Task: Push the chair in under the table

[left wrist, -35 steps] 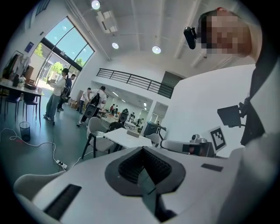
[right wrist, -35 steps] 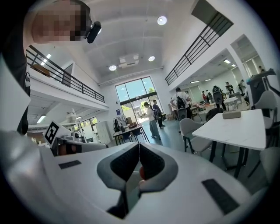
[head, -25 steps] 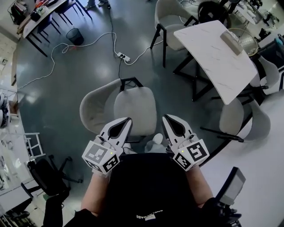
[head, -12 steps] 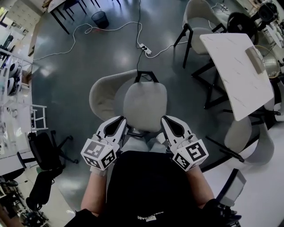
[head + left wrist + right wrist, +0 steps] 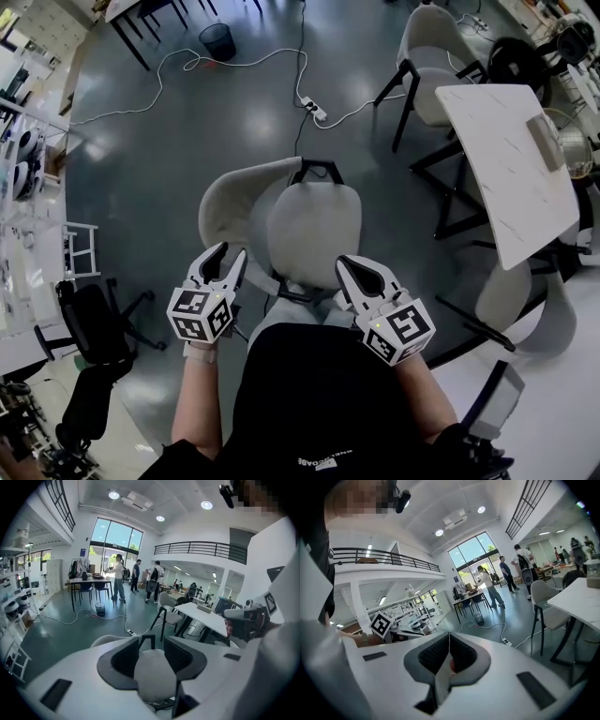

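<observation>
Since the earlier frame the left tongs (image 5: 223, 255) have swung out to the left and dropped lower, away from the right tongs (image 5: 347, 268), and their jaws have just been opening: they now stand spread with nothing pinched, the seat showing beyond the gap in the left gripper view. The right tongs are pressed together and empty. Just past both tips stands the pale chair (image 5: 314, 232) on the grey floor (image 5: 187, 131), its curved back on the left and its black frame showing at the far edge; it is well apart from the white counter (image 5: 506, 169), which lies far to the right. Near left, a black office chair (image 5: 89, 323) sits beside white racks. Near right, a second pale chair (image 5: 536, 286) is tucked at the counter's near end, and a third (image 5: 429, 52) stands at its far end. On the counter rests a grey box (image 5: 546, 129). Farther off, a power strip (image 5: 314, 111) and its white cable (image 5: 169, 64) trail across the floor towards a dark waste bin (image 5: 217, 39), whose contents cannot be made out.
</observation>
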The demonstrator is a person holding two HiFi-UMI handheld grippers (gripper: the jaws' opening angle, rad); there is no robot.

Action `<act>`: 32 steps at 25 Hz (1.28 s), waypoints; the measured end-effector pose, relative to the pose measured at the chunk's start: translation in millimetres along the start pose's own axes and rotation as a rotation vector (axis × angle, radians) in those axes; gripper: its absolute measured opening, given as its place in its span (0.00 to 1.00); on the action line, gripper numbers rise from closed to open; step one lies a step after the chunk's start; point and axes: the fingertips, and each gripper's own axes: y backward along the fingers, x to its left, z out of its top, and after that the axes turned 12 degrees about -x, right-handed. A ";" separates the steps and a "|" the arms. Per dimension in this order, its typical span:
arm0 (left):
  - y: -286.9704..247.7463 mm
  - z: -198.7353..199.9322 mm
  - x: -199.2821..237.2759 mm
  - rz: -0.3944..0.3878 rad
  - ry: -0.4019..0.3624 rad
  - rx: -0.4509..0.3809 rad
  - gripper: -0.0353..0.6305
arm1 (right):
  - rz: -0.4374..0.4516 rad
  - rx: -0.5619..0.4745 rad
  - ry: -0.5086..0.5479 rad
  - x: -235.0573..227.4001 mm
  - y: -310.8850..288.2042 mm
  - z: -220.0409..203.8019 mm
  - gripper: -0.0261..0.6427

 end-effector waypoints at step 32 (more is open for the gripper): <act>-102.8 -158.3 226.7 0.173 0.101 0.399 0.42 | -0.207 0.181 0.087 -22.2 -72.0 -37.9 0.06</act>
